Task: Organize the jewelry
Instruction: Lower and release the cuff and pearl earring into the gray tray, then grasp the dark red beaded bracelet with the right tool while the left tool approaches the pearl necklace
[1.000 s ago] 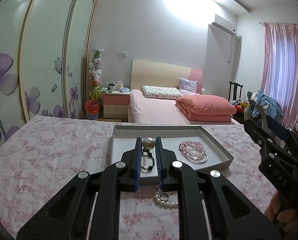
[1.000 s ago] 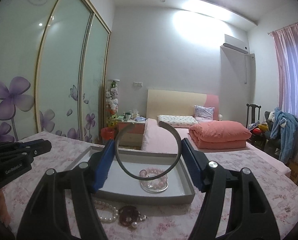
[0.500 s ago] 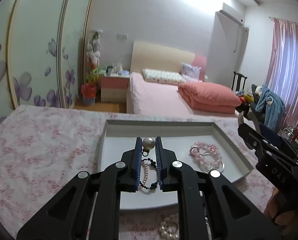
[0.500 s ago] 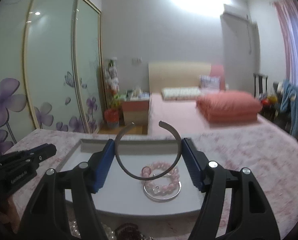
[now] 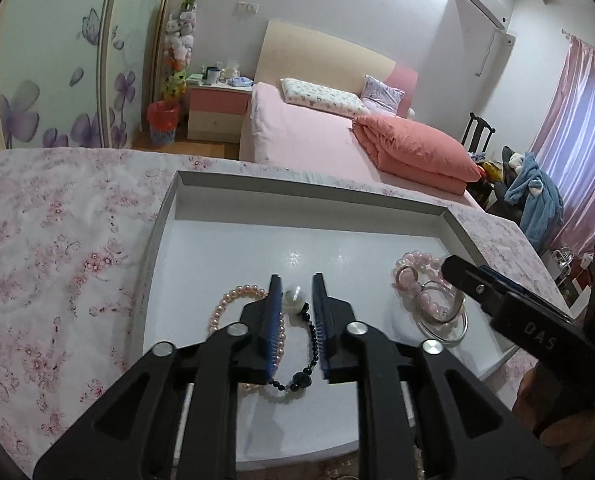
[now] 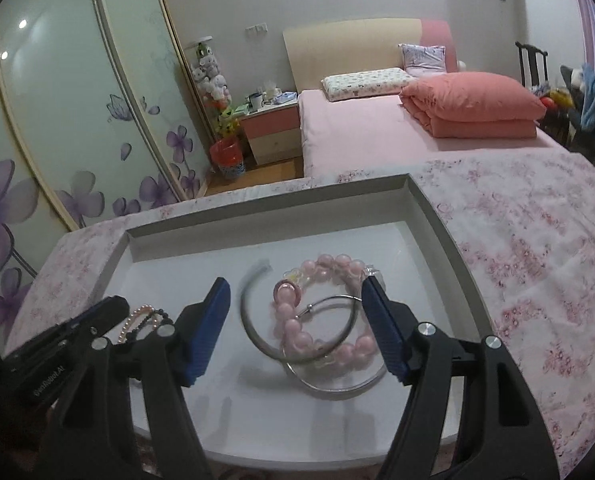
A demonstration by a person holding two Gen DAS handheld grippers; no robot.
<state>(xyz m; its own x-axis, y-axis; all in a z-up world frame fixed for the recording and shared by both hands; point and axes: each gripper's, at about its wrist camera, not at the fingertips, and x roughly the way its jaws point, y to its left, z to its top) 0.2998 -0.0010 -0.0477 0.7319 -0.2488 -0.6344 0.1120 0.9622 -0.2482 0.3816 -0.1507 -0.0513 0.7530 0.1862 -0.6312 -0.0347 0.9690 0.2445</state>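
Over a white tray (image 5: pixel 165 216) on a floral cloth (image 5: pixel 57 248), we part the left gripper (image 5: pixel 296 292), its narrow jaws opening off a pearl-and-black-bead bracelet (image 5: pixel 311 344) lying between them. Our right gripper (image 6: pixel 295 300) opens wide too; the open silver bangle (image 6: pixel 253 332) lies loose between its fingers, atop pink beads (image 6: pixel 337 264).

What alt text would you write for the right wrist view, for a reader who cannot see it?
The right tool, jaws opening, hangs over a grey tray where an open silver bangle lies across a pink bead bracelet and a thin silver ring bangle. The left tool shows at lower left, above a pearl and black-bead strand. Behind is a pink bedroom.
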